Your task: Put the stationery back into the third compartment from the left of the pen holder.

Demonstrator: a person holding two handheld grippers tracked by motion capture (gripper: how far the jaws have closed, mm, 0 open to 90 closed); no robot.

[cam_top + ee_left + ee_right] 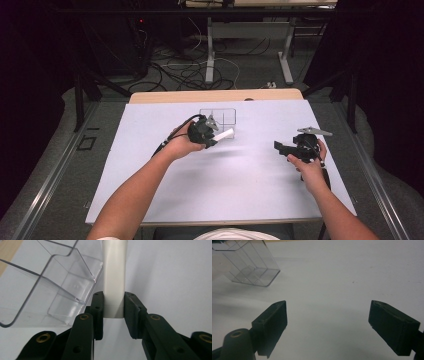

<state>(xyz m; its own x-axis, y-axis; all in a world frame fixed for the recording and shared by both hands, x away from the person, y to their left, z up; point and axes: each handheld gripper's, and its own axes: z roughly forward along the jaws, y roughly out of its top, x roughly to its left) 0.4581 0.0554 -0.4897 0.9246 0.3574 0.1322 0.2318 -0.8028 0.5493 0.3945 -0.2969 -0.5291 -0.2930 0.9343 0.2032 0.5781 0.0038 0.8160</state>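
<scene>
— High view first: what's in hand? The left gripper [210, 134] holds a white bar [225, 134] just in front of the clear divided box [218, 115] at the far middle of the white table [150, 200].

— And the other hand? The right gripper [282, 147] hangs over bare table well to the right, apart from everything, which I'd read as waiting clear of the work.

— Left gripper view? Both jaws press the flat sides of the white bar [114, 277] near its lower end, so the long free end points ahead. The clear divided box [50, 285] sits just to its left, open compartments near; that grip looks suited to slotting the bar into one.

— Right gripper view? Jaws spread wide with nothing between them, just white table [337, 277] below, and the clear divided box [249, 267] off at the upper left.
</scene>
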